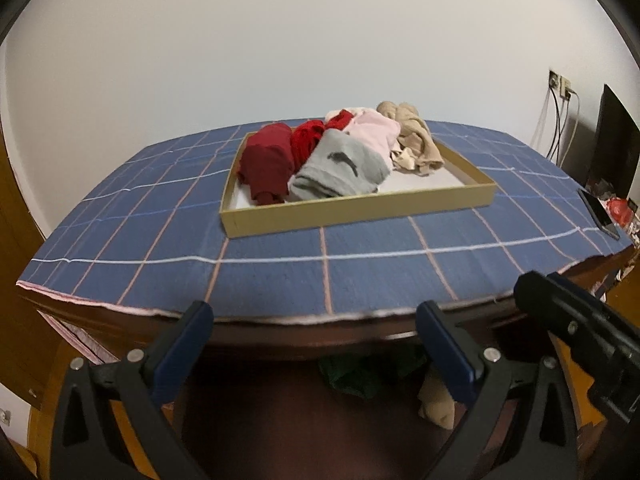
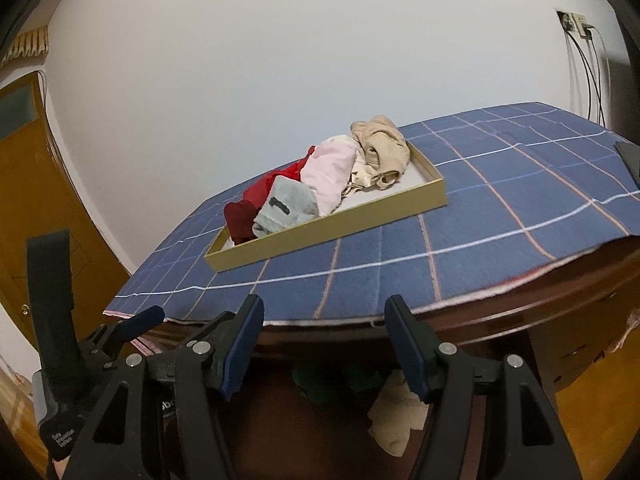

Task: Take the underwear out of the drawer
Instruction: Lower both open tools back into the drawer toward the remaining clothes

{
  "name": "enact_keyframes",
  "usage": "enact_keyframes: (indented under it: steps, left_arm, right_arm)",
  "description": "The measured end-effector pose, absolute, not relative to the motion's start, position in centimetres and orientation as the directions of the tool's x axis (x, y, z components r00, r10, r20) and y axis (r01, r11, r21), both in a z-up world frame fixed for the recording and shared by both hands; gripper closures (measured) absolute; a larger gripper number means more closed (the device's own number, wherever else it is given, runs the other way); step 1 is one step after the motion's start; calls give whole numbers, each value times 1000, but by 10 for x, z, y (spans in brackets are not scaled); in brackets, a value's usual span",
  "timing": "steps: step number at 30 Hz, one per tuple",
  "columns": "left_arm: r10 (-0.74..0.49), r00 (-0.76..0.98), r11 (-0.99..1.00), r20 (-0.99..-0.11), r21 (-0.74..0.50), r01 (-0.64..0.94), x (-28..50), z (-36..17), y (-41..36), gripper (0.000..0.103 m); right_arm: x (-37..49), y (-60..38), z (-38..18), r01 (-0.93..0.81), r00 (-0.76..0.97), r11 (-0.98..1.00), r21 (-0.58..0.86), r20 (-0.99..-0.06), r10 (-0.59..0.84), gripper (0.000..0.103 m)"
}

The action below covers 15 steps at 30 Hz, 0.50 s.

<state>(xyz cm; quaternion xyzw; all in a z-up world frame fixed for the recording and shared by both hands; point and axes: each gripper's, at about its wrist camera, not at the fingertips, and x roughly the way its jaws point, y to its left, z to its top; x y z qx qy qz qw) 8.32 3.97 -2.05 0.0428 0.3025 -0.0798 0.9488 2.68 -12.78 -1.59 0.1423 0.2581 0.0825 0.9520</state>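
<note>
A shallow tan drawer tray [image 1: 356, 210] [image 2: 332, 230] sits on the blue checked tablecloth [image 1: 360, 276] [image 2: 500, 184]. It holds a pile of underwear: a dark red piece [image 1: 266, 164], a bright red one [image 1: 306, 138], a grey one with a black mark [image 1: 340, 168] [image 2: 284, 208], a pink one [image 1: 372, 130] [image 2: 330, 176] and a beige one [image 1: 416, 136] [image 2: 380, 144]. My left gripper [image 1: 316, 316] is open and empty below the table's front edge. My right gripper [image 2: 324, 312] is open and empty there too. Each gripper shows in the other's view.
A dark phone [image 1: 598, 208] lies at the table's right edge. Green and beige cloth [image 1: 436, 400] [image 2: 396, 412] lies on the floor under the table. A wooden door [image 2: 32, 184] stands at the left. Cables [image 2: 588, 64] hang from a wall socket at the right.
</note>
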Motion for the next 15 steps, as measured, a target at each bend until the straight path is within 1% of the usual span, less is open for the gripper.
enact_keyframes:
  steps: [9, 15]
  left_arm:
    - [-119, 802, 980, -586, 59, 188, 63, -31, 33, 0]
    - [-123, 798, 977, -590, 70, 202, 51, -37, 30, 0]
  right_arm:
    - [4, -131, -24, -79, 857, 946, 315, -463, 226, 38]
    - [-9, -133, -30, -66, 851, 948, 312, -479, 217, 38]
